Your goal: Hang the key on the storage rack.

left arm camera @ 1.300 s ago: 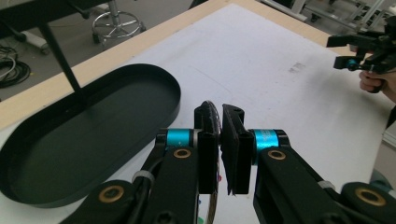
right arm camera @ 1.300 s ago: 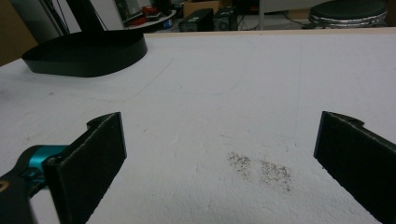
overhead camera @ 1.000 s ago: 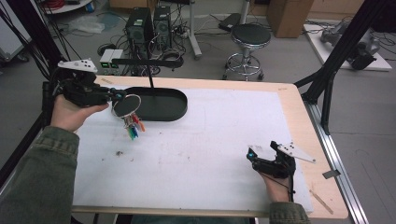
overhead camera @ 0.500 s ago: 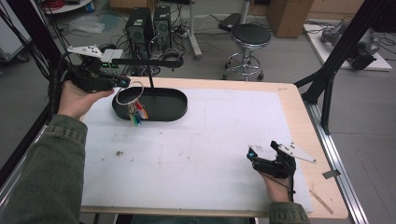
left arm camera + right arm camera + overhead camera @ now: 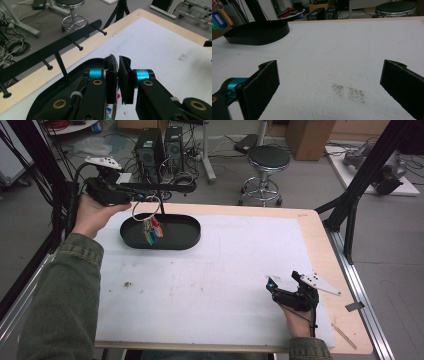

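Two grippers in play, yours left and right. Left gripper [image 5: 134,196] is up at the far-left corner of the table [image 5: 320,227], held in your left hand [image 5: 92,215] above the near end of the black oval tray [image 5: 187,236]. Jaws are pinched together on a thin metal ring [image 5: 146,210]; in the left gripper view the ring's edge [image 5: 115,62] sits between the pads, nearly closed on it. Ring hangs below the jaws, carrying a bunch of coloured tags [image 5: 151,231], red, green, blue, dangling over the tray's left half. Whether the tags touch the tray floor is hard to tell from above.

Black rack bar [image 5: 160,186] with short pegs [image 5: 78,46] runs level just beyond the ring, on a thin post [image 5: 61,66] rising from the tray. Ring looks close to the bar, apart from the pegs.

White mat [image 5: 225,280] covers the table middle; a small dark speck patch [image 5: 348,92] lies on it.

Right gripper [image 5: 284,290] rests low at the near-right of the mat, in your right hand [image 5: 297,320], jaws wide apart, nothing between them; the tray [image 5: 257,31] shows far off to its left.
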Available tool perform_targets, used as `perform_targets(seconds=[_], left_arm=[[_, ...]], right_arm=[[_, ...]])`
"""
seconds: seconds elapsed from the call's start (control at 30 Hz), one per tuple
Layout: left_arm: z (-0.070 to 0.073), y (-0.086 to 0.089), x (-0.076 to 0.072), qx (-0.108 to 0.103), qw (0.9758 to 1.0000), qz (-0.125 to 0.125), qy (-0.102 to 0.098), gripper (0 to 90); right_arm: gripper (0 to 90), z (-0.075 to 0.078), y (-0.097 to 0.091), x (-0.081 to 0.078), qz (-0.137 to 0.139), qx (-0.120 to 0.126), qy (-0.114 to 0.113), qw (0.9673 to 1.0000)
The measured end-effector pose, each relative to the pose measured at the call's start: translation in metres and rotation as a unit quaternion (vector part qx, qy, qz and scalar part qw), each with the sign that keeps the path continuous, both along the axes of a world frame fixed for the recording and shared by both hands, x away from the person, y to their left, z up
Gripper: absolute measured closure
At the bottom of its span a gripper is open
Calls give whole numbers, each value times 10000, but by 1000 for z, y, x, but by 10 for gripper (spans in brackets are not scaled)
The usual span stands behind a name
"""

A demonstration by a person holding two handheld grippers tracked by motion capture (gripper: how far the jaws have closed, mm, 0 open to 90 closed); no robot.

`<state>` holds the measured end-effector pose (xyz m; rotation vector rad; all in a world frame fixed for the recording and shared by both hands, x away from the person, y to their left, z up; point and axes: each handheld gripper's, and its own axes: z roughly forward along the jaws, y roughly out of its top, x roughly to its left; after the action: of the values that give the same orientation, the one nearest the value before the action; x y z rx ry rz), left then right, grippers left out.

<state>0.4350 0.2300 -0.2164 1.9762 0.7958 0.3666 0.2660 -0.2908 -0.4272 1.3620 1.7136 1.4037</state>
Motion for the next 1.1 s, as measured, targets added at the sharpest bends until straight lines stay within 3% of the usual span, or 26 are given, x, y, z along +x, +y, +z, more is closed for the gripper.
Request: perform_targets(seconds=[0.2, 0.37, 0.67, 0.9, 1.1], left_arm=[[-7, -4, 11, 0, 10000, 81, 31, 845], [-16, -11, 22, -119, 9998, 176, 38, 845], [-21, -12, 37, -692, 9975, 167, 26, 845], [-14, -17, 48, -645, 9973, 327, -116, 845], [-23, -20, 61, -726, 9968, 324, 18, 845]], right_arm=[[12, 0, -1, -1, -1, 38, 7, 10000], [12, 0, -2, 0, -55, 71, -4, 10000], [12, 0, -6, -4, -125, 87, 17, 9999], [13, 0, -10, -7, -158, 124, -51, 9998], [12, 0, -12, -7, -184, 173, -18, 9997]])
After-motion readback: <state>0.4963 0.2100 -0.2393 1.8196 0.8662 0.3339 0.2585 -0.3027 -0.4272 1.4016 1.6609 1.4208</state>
